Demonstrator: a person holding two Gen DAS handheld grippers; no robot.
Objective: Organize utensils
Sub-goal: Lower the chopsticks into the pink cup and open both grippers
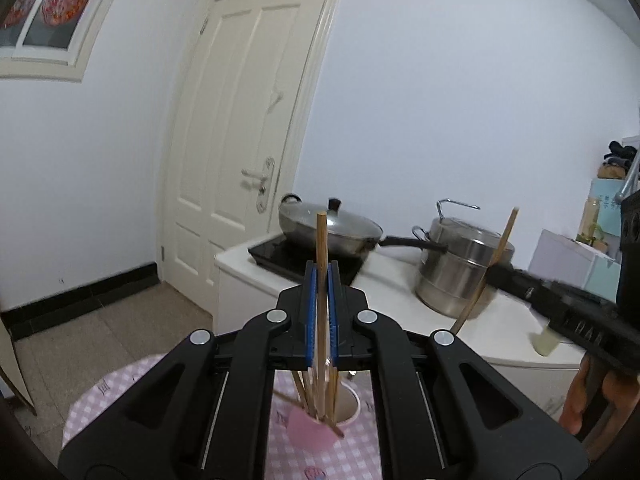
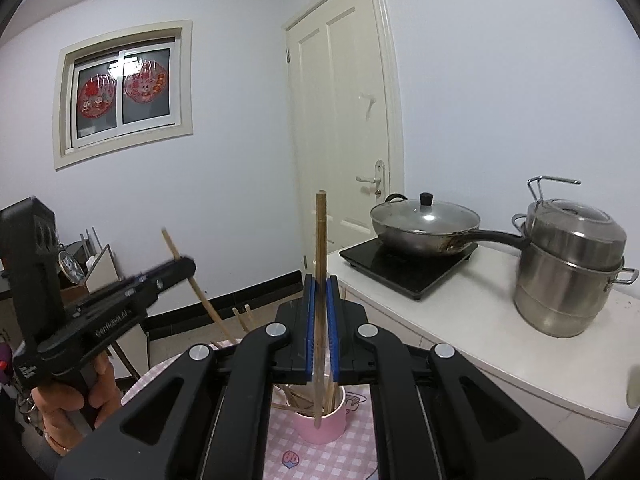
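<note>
Checked tablecloth (image 2: 352, 452): pink cup (image 2: 320, 426) holds chopsticks (image 2: 298, 398)

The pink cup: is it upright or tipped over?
Upright: the pink cup stands on the checked cloth, mouth up, chopsticks leaning inside.

On the side of your left gripper (image 2: 182, 268), seen from the right wrist camera, white lettering reads roughly "GenRobot.AI", slightly blurred. The similar print on your right gripper (image 1: 494, 270) is too smeared to read. The box labels beyond the counter are illegible too.
</note>
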